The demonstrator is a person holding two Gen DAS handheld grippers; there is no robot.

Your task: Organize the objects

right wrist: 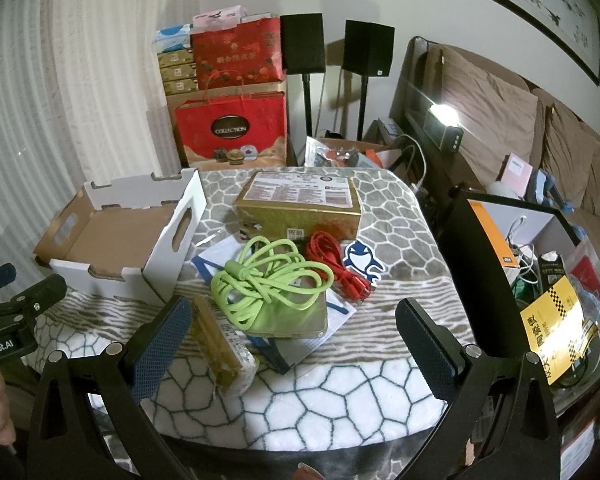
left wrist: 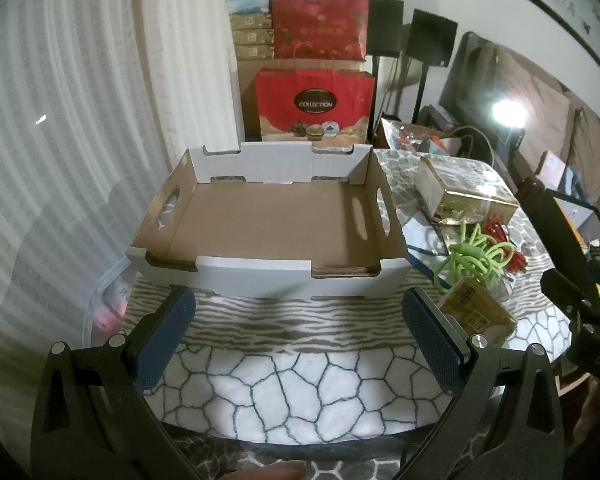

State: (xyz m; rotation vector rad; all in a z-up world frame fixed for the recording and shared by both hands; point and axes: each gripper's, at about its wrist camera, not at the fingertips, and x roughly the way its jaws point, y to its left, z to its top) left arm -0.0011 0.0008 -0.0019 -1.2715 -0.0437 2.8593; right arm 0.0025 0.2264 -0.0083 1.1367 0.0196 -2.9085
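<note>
cardboard tray (left wrist: 268,216) empty, far left on surface (right wrist: 340,392); green cable (right wrist: 268,284), red cable (right wrist: 336,256), gold box (right wrist: 300,204) piled right. my left claw (left wrist: 296,344) and right claw (right wrist: 292,344) both released, nothing grasped. sorting not begun; next likely: right claw onto green cable.

The tray (left wrist: 268,220), an open cardboard box, white outside and brown inside with slot handles in its side walls, stands upright and empty on the worktop's left part. Right of it a gold box (right wrist: 298,208) lies flat, label up. In front of that, a coiled green cord (right wrist: 260,284) rests on a flat gold tin (right wrist: 296,320), with a red cord (right wrist: 336,264) bunched just beside it and a shark sticker (right wrist: 362,260) at its right. A small gold packet (right wrist: 224,344) lies nearest, left of the tin.
</note>
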